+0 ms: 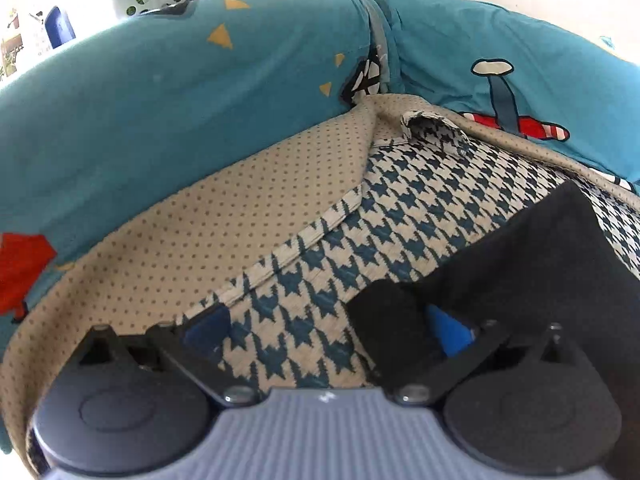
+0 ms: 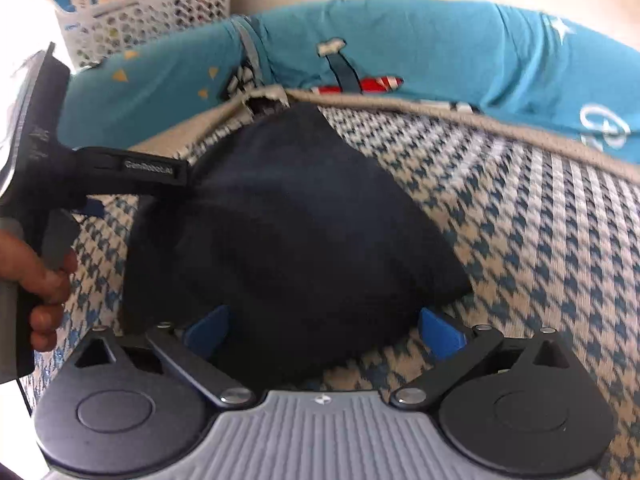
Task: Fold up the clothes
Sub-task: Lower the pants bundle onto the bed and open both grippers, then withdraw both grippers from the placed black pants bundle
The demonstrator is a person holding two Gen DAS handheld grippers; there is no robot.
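- Dark garment (image 2: 288, 232), navy or black, lies in a compact, rounded heap on a houndstooth mat (image 2: 540, 240) patterned in blue and cream, which is spread over a bed.
- My right gripper (image 2: 324, 328) hovers low at the near edge of the heap, its blue fingers (image 2: 440, 330) spread wide to either side of the cloth and closed on nothing.
- My left gripper (image 1: 332, 328) sits at the heap's left side. Its fingers are also wide apart; the right-hand one (image 1: 448, 334) is tucked against or under a flap of the dark cloth, the other rests over bare mat. I cannot tell whether any cloth is actually caught.
- From the right wrist view I see the left tool from the side, with a person's hand (image 2: 40, 280) gripping its handle.
- Judging the step: the bundle could be a garment already folded small and being released or patted down, or one gathered loosely and awaiting spreading. The pictures do not settle which.
- Any next move needs a clear view of a hem or corner before the fingers close.
- Beyond the mat, a teal quilt (image 1: 160, 100) with cartoon prints rises along the far side, and a white perforated laundry basket (image 2: 152, 20) stands behind it.
- Hard to make out: the garment's type, its edges, seams and layers, all lost in the dark fabric. One mat corner (image 1: 432, 124) is flipped over, showing a dotted beige underside. The near part of the heap is hidden by the right gripper's body.
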